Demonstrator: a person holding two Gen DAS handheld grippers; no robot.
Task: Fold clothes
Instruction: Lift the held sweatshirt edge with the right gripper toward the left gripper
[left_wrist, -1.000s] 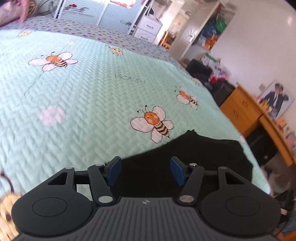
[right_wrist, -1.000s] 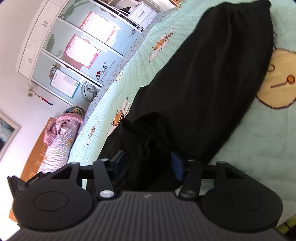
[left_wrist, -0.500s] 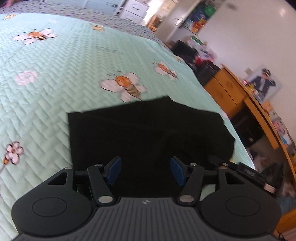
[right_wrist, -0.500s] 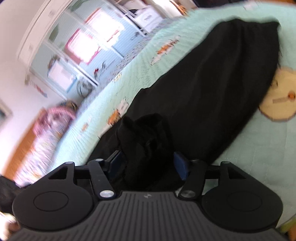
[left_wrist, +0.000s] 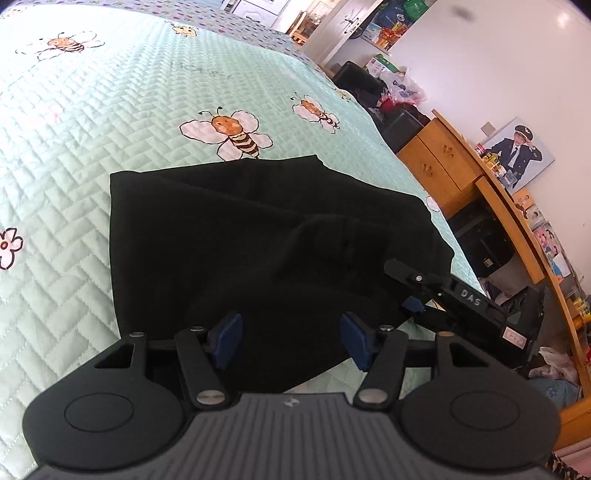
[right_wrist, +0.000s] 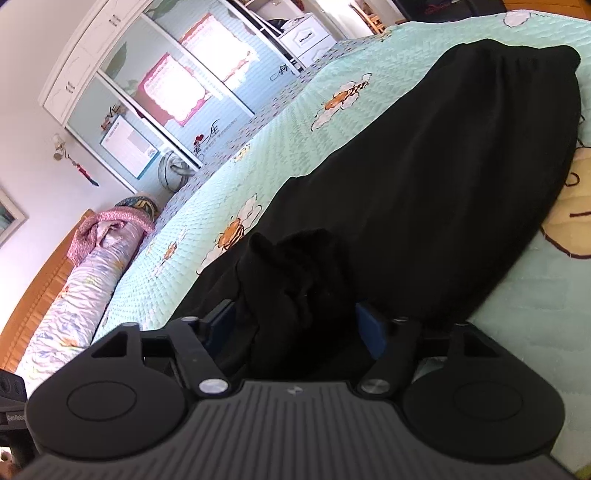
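One wooden desk, left view only

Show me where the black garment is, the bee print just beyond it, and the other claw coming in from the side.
black garment (left_wrist: 229, 236), left wrist view, on its flat middle.
bee print (left_wrist: 231, 131), left wrist view, on the bee's body.
right claw (left_wrist: 408, 291), left wrist view, between its fingertips at the garment's edge.

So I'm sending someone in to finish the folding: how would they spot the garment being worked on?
Look at the bed with the mint green quilt printed with cartoon bees. Near its edge, on the wooden desk side, lies a black garment, spread flat with a bunched lump of its cloth on top. It is the only dark, plain thing on that pale, patterned cover.
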